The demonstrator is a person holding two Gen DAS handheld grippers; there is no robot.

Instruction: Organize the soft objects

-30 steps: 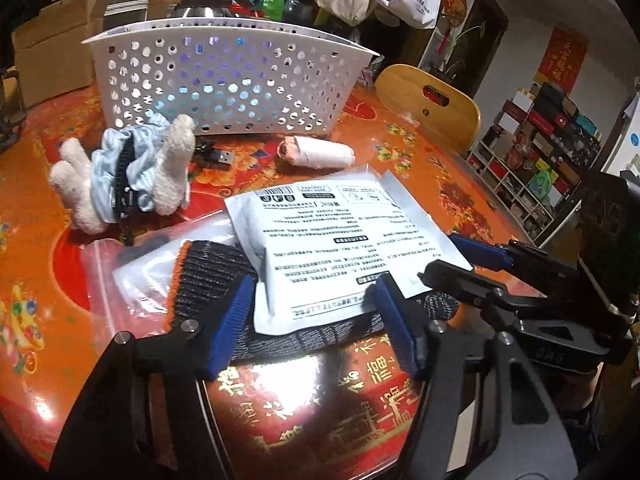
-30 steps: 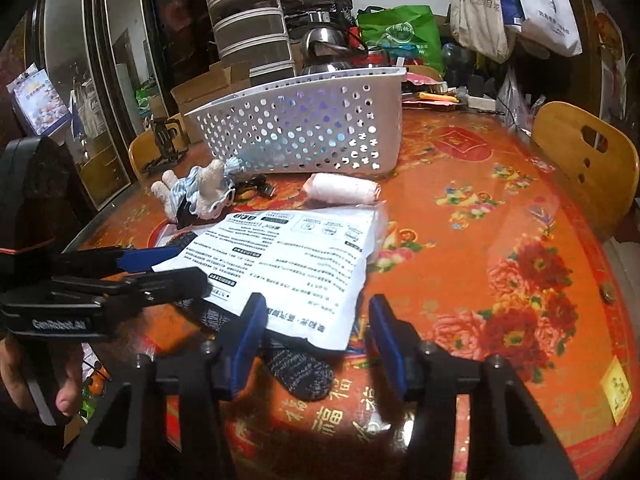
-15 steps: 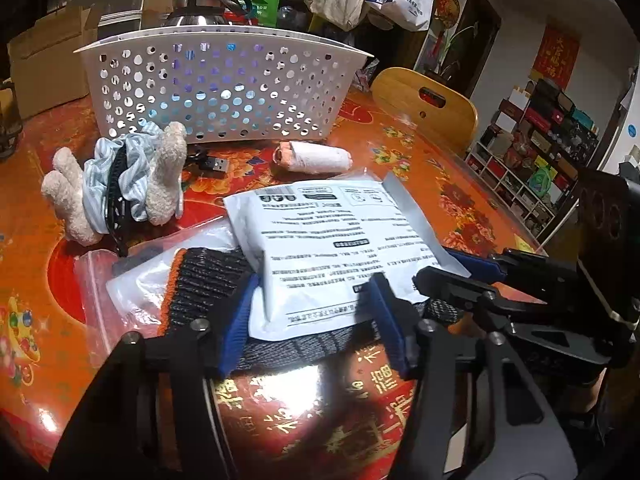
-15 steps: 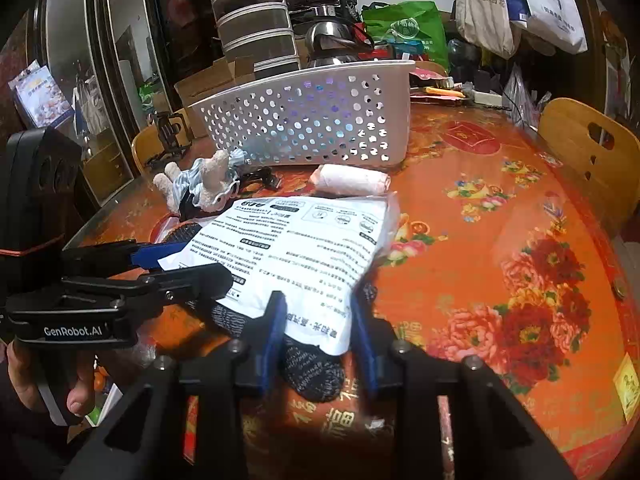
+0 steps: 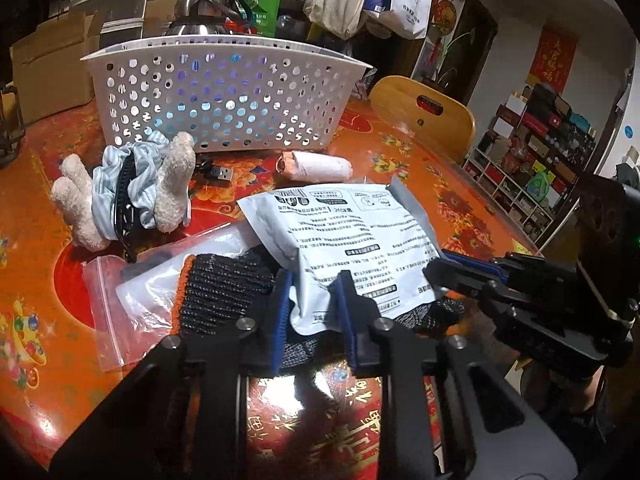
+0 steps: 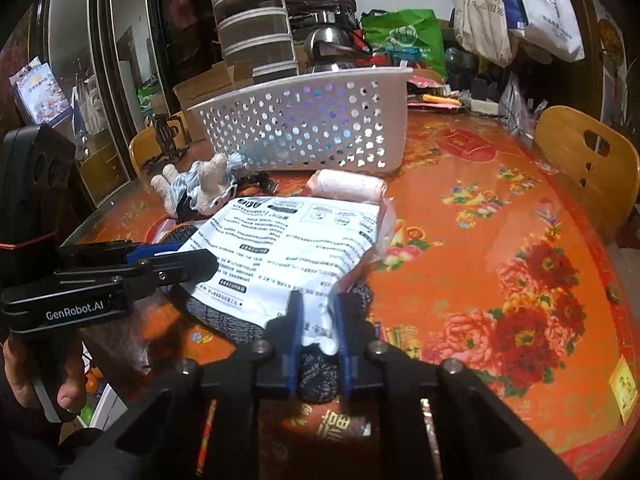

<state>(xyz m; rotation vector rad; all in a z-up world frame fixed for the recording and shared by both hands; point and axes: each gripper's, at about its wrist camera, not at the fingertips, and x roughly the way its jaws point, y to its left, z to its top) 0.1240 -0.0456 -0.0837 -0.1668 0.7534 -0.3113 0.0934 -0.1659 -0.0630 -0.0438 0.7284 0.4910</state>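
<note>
A white printed soft package (image 5: 352, 236) lies on a dark knit glove with an orange cuff (image 5: 220, 288). My left gripper (image 5: 314, 312) is shut on the package's near edge. My right gripper (image 6: 319, 326) is shut on the package's other near corner (image 6: 280, 248), over the glove (image 6: 320, 372). A plush toy in blue cloth (image 5: 128, 188) and a pink-white rolled cloth (image 5: 316, 166) lie in front of the white perforated basket (image 5: 224, 100). The basket also shows in the right wrist view (image 6: 312, 124).
A clear zip bag (image 5: 132, 304) lies under the glove. A USB plug (image 5: 220, 174) lies by the toy. Wooden chairs (image 6: 588, 160) stand at the table's edge. Boxes, a kettle and bags crowd the far side behind the basket.
Both grippers have closed from open onto the near edge of the white package, and the package edge now puckers between the pads.
</note>
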